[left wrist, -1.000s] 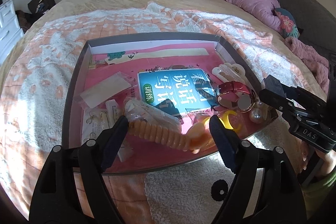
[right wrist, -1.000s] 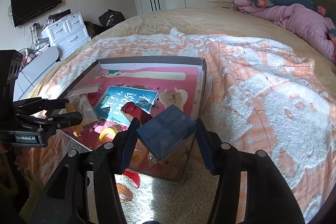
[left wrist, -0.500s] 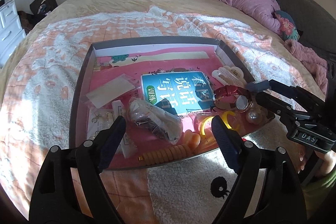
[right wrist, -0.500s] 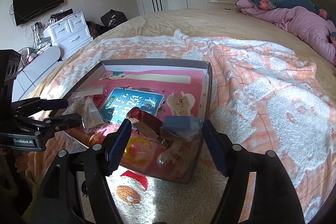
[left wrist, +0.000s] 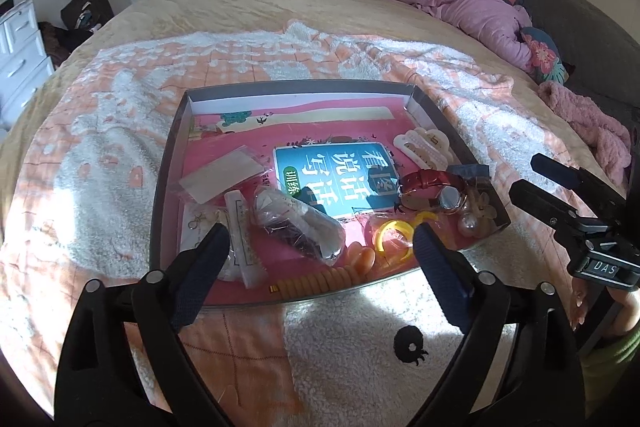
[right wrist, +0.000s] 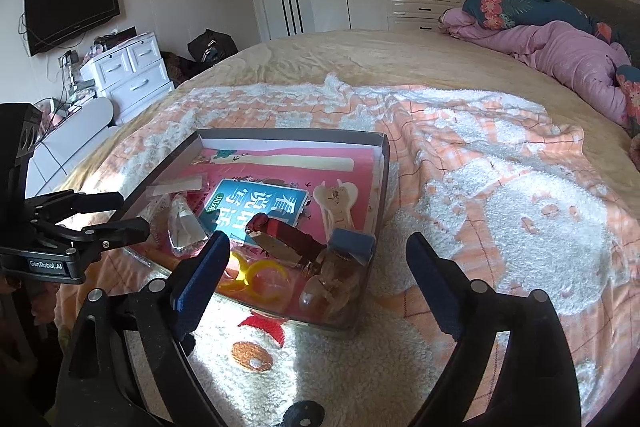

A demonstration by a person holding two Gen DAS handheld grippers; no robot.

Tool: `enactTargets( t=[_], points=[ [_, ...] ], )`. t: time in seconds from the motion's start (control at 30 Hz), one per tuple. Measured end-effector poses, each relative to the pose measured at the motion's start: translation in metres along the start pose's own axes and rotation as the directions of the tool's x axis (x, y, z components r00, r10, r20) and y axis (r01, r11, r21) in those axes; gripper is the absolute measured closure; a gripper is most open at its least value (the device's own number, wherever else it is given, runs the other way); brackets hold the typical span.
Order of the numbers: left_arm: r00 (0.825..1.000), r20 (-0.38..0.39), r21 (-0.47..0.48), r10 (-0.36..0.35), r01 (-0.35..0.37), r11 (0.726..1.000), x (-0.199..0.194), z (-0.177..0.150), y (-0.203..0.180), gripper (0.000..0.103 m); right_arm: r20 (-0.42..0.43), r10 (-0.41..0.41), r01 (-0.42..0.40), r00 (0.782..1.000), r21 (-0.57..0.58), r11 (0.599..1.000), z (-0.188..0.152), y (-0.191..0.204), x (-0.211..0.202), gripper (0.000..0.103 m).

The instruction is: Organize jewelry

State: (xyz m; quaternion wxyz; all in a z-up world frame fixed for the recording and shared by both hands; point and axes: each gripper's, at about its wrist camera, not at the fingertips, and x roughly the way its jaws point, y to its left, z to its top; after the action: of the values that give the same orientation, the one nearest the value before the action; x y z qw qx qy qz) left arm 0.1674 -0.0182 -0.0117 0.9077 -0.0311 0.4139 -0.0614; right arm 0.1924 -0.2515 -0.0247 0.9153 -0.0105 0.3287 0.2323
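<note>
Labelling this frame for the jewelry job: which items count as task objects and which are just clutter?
Belongs to the job:
- grey shallow tray
- red-strap wristwatch
- yellow plastic open bangle
- orange beaded bracelet
- cream plastic hair claw clip
- pearl earrings

Just lying about:
- teal-covered Chinese booklet
- peach and white fleece blanket
- pink quilt
- wall television

The blue box (right wrist: 351, 242), once in the right gripper (right wrist: 318, 281), now lies in the tray (right wrist: 383, 163); both grippers, emptied, pulled back.
</note>
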Motion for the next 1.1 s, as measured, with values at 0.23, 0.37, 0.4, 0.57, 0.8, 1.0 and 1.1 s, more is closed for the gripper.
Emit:
enactTargets(
  t=[0.23, 0.37, 0.4, 0.57, 0.8, 1.0, 1.1],
  points=[
    [1.0, 0.016, -0.003, 0.019, -0.019, 1.0, -0.016, 0.0, -0.001, 0.01, 0.022, -0.006, 0.006, 1.0, -0.009, 1.0, 0.003, 0.006, -0.016, 0.007],
    [0.999, 0.027, -0.007, 0.027, -0.027, 1.0, -0.027, -0.002, -0.002, 0.01, 0.031, -0.008, 0.008, 0.999, -0.019, 1.0, 0.003, 0.01, -0.027, 0.006],
    [0.999, 0.03, -0.009, 0.029, -0.028, 1.0, -0.03, -0.002, -0.002, 0.01, 0.032, -0.008, 0.008, 0.999, -0.021, 1.0, 0.003, 0.011, -0.03, 0.006],
    [0.997, 0.058, -0.014, 0.042, -0.041, 0.999, -0.048, -0.008, -0.003, 0.01, 0.044, -0.003, 0.004, 0.999, -0.03, 1.0, 0.001, 0.019, -0.048, 0.005],
    [0.995, 0.089, -0.007, 0.054, -0.054, 0.999, -0.074, -0.025, -0.011, 0.01, 0.076, -0.005, 0.01, 0.997, -0.058, 0.998, -0.006, 0.035, -0.079, 0.005],
    [0.991, 0.119, -0.011, 0.061, -0.06, 0.998, -0.092, -0.045, -0.016, 0.01, 0.086, -0.018, 0.024, 0.996, -0.065, 0.998, -0.018, 0.044, -0.098, 0.005],
    [0.989, 0.133, -0.027, 0.058, -0.055, 0.998, -0.098, -0.055, -0.016, 0.01, 0.079, -0.034, 0.039, 0.996, -0.061, 0.997, -0.027, 0.048, -0.103, 0.005]
  ],
)
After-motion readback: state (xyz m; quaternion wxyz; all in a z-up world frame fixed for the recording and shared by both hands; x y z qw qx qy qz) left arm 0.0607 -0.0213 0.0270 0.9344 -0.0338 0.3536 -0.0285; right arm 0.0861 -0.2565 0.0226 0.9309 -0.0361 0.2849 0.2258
